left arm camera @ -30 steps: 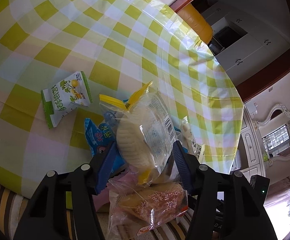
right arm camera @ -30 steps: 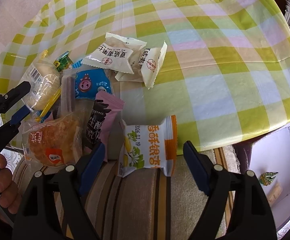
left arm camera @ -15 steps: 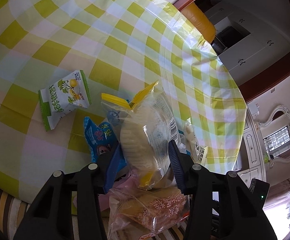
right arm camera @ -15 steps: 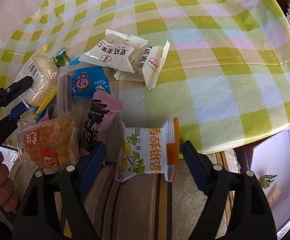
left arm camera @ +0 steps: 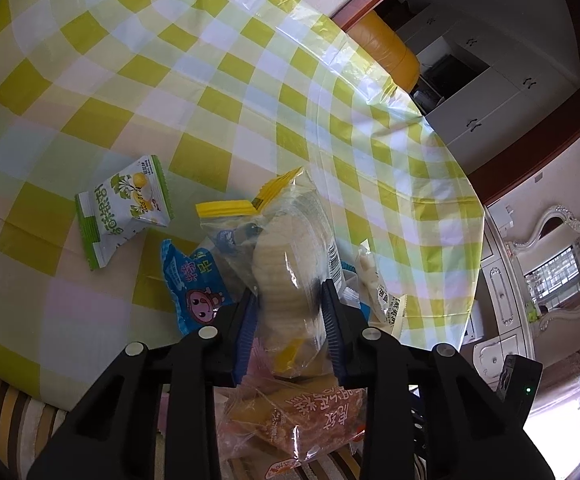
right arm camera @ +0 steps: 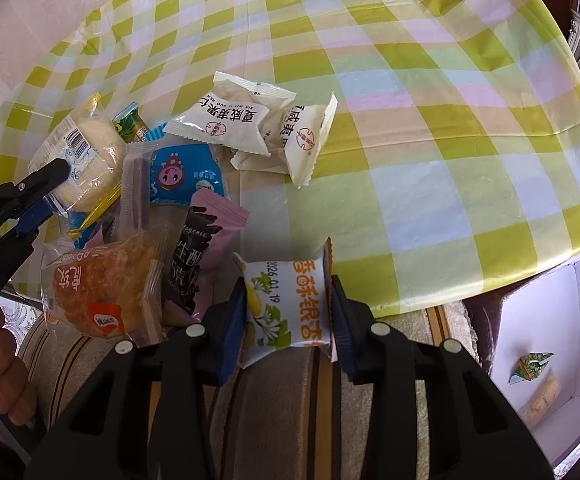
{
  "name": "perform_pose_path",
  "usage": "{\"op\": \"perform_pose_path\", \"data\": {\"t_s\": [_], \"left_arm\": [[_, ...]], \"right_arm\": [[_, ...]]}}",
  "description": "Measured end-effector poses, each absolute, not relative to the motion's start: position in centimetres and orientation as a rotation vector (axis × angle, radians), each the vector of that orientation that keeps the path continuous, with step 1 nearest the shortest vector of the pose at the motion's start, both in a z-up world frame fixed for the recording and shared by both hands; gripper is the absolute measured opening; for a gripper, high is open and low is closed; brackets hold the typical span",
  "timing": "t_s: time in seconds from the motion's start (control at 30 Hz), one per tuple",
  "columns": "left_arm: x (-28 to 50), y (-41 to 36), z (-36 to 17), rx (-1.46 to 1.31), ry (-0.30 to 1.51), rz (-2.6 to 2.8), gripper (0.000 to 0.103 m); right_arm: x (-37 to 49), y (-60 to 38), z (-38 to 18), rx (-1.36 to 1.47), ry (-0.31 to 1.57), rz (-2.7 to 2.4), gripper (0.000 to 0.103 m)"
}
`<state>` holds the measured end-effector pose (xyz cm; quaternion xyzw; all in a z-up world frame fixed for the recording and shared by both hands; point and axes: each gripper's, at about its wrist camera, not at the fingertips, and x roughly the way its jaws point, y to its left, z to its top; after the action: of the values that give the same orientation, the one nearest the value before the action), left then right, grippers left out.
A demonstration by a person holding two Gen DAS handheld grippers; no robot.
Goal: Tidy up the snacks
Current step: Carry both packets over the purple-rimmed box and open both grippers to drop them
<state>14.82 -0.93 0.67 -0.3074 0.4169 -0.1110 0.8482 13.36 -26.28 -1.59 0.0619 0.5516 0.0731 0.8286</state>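
Two packets at tablecloth edge

Both sets of fingers newly closed: left on clear cracker bag, right on orange-edged packet.

Worktop carries a glossy yellow-green, white and pink checked plastic cloth, creased at its hanging edge; a striped fabric surface runs along the near side. Lying on the cloth: a green-and-white snack packet set apart from the rest, a blue packet with a pink cartoon face, two overlapping white packets with red seals, and a pink-and-black bar wrapper. A clear-wrapped golden cake overhangs the near edge onto the striped fabric.
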Motion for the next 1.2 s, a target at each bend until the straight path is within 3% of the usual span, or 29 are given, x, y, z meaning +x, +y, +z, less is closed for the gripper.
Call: {"op": "perform_pose_path", "data": {"t_s": [0.57,0.8,1.2], "left_arm": [[13.6,-1.1,2.2,-0.631,0.838,-0.242,0.025],[13.3,0.2,1.4,-0.770,0.840,-0.277,0.024],[12.0,-0.9,4.4,-0.744,0.781,-0.320,0.023]], "right_arm": [[12.4,-27.2,0.2,0.156,1.101,0.157,0.039],[11.8,-27.7,0.8,0.174,1.080,0.155,0.039],[11.0,-29.4,1.7,0.199,1.055,0.135,0.039]]}}
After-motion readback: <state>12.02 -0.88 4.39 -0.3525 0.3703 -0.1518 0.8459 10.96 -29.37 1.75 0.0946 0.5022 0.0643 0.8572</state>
